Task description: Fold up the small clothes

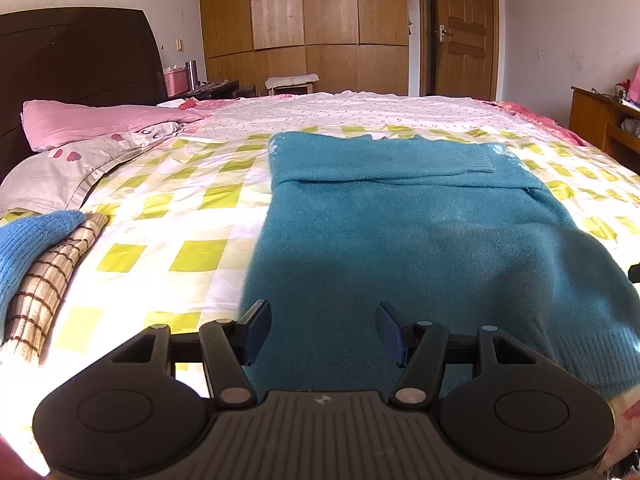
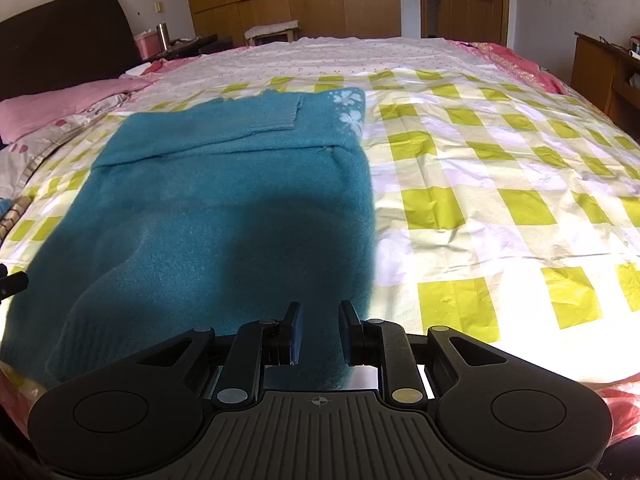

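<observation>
Folded blue knit and checked cloth are lying at the bed's left edge, likely finished pieces. Teal sweater is lying mid-bed, sleeves folded in. Left hand-held gripper is hovering spread over its near hem; right hand-held gripper is part-spread at the near right corner, gripping nothing, probably both lining up the next fold.
</observation>
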The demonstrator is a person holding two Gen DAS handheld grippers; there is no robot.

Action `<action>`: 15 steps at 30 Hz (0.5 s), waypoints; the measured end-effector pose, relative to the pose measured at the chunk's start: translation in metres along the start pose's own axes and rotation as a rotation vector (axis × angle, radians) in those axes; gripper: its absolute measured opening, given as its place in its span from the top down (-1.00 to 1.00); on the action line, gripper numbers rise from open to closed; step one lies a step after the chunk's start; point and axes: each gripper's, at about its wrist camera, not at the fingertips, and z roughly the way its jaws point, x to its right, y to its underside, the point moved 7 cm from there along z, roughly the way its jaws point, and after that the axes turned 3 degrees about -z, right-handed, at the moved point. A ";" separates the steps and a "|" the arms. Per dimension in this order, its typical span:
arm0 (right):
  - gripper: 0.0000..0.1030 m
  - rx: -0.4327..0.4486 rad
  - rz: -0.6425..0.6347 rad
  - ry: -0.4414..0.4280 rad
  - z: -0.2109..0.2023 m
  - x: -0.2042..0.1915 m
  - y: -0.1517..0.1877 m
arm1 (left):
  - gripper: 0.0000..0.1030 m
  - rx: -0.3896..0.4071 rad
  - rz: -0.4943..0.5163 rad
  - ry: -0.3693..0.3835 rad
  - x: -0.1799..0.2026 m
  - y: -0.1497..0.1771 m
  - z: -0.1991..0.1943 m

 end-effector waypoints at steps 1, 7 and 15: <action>0.61 0.007 -0.005 0.001 -0.001 -0.001 0.000 | -0.23 -0.004 -0.004 0.000 -0.001 0.001 -0.001; 0.61 0.049 -0.035 0.014 -0.008 -0.004 -0.001 | -0.23 -0.017 -0.026 0.005 -0.005 0.003 -0.004; 0.50 0.078 -0.109 0.045 -0.009 -0.012 0.002 | -0.23 -0.038 -0.031 0.008 -0.007 0.006 -0.002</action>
